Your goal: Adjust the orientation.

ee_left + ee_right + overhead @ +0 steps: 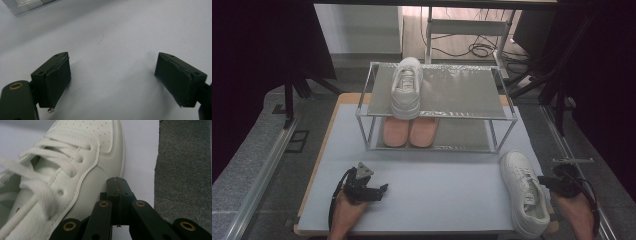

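While its jaws press together, empty, the right gripper [117,181] sits just beside the white sneaker [62,177].

The pink slippers [410,131] lie half hidden under the rack's upper shelf [452,92]. The white sneaker [62,182] near the right gripper [117,182] is cut off at the frame edge.

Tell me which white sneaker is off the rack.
The sneaker on the table beside the right gripper; the other sneaker sits on the rack's top shelf.
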`<state>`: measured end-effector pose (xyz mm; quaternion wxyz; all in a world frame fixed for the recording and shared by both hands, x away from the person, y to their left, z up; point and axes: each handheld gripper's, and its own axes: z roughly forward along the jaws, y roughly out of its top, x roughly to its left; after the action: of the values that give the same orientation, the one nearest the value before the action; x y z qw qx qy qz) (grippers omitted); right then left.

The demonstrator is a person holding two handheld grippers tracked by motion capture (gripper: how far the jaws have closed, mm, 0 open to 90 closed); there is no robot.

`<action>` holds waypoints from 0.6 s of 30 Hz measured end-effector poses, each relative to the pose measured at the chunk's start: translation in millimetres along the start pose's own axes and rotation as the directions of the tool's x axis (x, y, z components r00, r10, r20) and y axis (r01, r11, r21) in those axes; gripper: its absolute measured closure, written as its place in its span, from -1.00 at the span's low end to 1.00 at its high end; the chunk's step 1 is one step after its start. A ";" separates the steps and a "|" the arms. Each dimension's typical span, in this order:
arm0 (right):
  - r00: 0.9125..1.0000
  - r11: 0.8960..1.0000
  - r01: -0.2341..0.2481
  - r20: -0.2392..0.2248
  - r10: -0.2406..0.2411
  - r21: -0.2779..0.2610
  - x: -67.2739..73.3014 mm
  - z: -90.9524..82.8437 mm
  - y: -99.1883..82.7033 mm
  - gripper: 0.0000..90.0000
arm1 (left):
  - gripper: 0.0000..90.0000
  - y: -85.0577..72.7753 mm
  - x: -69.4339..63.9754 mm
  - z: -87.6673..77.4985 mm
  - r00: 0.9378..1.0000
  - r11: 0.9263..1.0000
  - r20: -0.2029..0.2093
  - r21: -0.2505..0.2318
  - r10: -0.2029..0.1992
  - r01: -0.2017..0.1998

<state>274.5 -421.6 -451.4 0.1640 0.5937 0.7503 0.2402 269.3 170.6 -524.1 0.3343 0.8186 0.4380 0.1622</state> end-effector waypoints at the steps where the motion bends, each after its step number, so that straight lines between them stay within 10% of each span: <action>1: 1.000 1.000 -0.003 0.001 0.003 -0.002 1.0 -0.4 -1.0 1.00 | -0.70 0.0 0.0 0.0 1.000 1.000 0.000 0.000 0.000 0.000; 18: 1.000 1.000 0.019 -0.004 -0.019 -0.021 20.2 4.4 2.9 1.00 | -0.70 0.0 0.1 0.0 1.000 1.000 0.000 0.000 0.000 0.000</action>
<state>274.3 -400.7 -452.7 0.1710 0.5843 0.7537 0.2476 269.3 170.7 -524.2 0.3344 0.8186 0.4379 0.1621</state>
